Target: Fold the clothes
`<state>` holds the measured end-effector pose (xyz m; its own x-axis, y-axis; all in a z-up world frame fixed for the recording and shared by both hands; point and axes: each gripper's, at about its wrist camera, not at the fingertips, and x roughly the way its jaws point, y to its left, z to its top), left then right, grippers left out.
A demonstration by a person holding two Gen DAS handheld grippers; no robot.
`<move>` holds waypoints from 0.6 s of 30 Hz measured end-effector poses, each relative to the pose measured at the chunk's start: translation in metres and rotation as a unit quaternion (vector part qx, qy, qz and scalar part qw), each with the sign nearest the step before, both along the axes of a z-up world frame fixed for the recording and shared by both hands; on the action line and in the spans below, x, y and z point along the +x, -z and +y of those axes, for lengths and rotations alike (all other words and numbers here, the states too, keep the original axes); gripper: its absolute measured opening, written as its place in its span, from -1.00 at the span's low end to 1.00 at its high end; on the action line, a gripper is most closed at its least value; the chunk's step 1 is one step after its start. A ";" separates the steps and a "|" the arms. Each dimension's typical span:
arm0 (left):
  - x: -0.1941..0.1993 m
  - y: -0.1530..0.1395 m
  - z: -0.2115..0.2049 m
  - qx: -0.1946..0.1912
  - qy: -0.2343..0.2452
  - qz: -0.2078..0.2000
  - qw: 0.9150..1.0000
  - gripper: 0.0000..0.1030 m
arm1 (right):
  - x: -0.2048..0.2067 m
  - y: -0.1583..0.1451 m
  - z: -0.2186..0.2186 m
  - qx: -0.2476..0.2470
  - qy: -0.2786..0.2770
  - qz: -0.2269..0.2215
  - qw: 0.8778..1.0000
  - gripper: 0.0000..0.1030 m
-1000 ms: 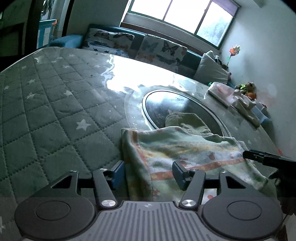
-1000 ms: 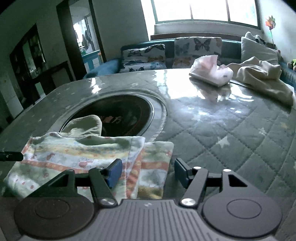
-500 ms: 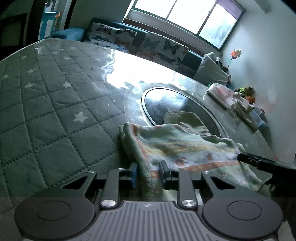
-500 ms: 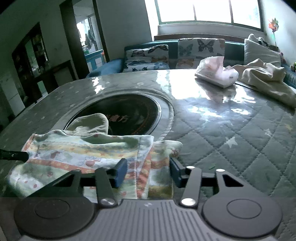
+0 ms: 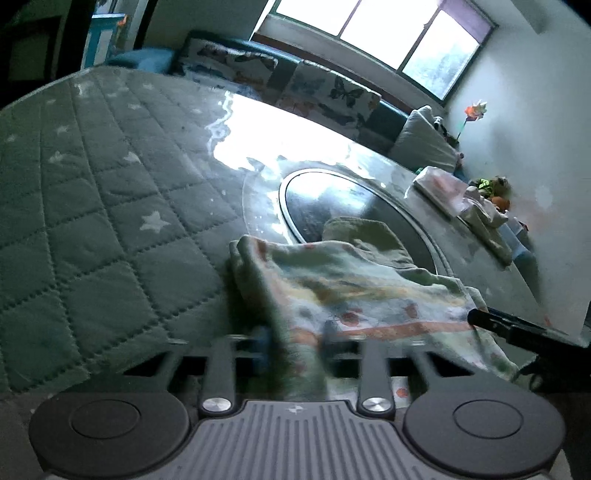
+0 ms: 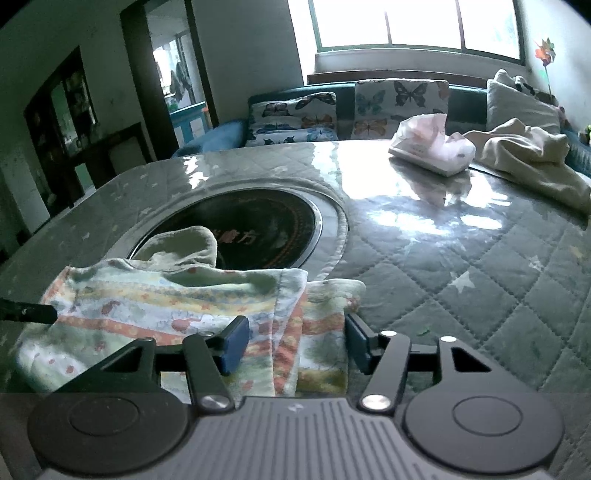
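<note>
The garment (image 6: 177,306) lies on the surface (image 6: 461,266), its far edge overlapping the round inset (image 6: 258,229); tissue pack (image 6: 432,151) and blanket (image 6: 528,158) lie behind, right.

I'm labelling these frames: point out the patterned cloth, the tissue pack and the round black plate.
patterned cloth (image 6: 155,306), right wrist view, striped top layer.
tissue pack (image 6: 432,147), right wrist view, pink wrapper.
round black plate (image 6: 266,236), right wrist view, bare dark surface.

A wide, bright multi-pane window (image 6: 417,26) sits at twelve o'clock above a dark teal sofa (image 6: 347,96) lined with butterfly-print cushions (image 6: 399,105). White plaster walls (image 6: 251,48) surround it. At ten o'clock, a dark-framed doorway (image 6: 173,74) opens beside a dark wooden cabinet (image 6: 66,107).
</note>
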<state>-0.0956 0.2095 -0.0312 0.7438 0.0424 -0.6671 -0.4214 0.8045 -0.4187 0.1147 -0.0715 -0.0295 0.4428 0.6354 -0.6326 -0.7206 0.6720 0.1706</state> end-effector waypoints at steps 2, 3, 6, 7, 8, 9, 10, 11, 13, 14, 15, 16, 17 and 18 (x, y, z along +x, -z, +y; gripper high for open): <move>-0.001 -0.001 0.001 -0.011 -0.002 -0.002 1.000 -0.68 | 0.000 0.000 -0.001 0.003 -0.003 0.005 1.000 -0.28; -0.001 -0.002 0.000 -0.005 -0.002 -0.003 1.000 -0.69 | 0.000 -0.001 -0.001 0.006 -0.004 0.009 1.000 -0.32; -0.002 -0.003 -0.002 0.005 -0.001 -0.005 1.000 -0.69 | -0.001 0.000 -0.001 0.006 -0.005 0.008 1.000 -0.34; -0.002 -0.003 -0.003 0.006 -0.002 -0.005 1.000 -0.67 | -0.001 0.000 0.000 0.006 -0.005 0.006 1.000 -0.34; -0.001 -0.002 -0.003 0.006 -0.002 -0.005 1.000 -0.66 | -0.002 0.000 0.000 0.005 -0.005 0.005 1.000 -0.32; -0.001 -0.002 -0.003 0.007 -0.003 -0.005 1.000 -0.59 | -0.002 0.000 0.000 0.005 -0.005 0.004 1.000 -0.31; -0.001 -0.001 -0.004 0.008 -0.003 -0.005 1.000 -0.59 | -0.003 0.001 0.000 0.005 -0.005 0.003 1.000 -0.30; -0.001 0.000 -0.004 0.008 -0.003 -0.005 1.000 -0.60 | -0.003 0.001 0.001 0.005 -0.005 0.002 1.000 -0.28; -0.001 0.001 -0.005 0.009 -0.004 -0.005 1.000 -0.64 | -0.004 0.001 0.002 0.003 -0.006 0.000 1.000 -0.34; -0.001 0.000 -0.004 0.009 -0.002 -0.006 1.000 -0.67 | -0.005 0.001 0.003 0.001 -0.006 0.000 1.000 -0.52; -0.001 0.000 -0.004 0.010 0.001 -0.007 1.000 -0.70 | -0.006 0.000 0.003 0.001 -0.005 -0.001 1.000 -0.63; -0.001 -0.002 -0.005 0.012 0.003 -0.009 1.000 -0.72 | -0.006 0.000 0.003 0.002 -0.004 -0.002 1.000 -0.71; -0.001 -0.004 -0.005 0.015 0.006 -0.011 1.000 -0.72 | -0.007 -0.001 0.002 0.003 -0.002 -0.002 1.000 -0.74; -0.001 -0.006 -0.006 0.019 0.007 -0.013 1.000 -0.73 | -0.008 -0.002 0.002 0.005 -0.001 -0.003 1.000 -0.75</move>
<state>-0.0964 0.2039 -0.0250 0.7619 0.0555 -0.6453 -0.3984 0.8257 -0.3993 0.1070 -0.0696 -0.0280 0.4447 0.6425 -0.6241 -0.7230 0.6688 0.1734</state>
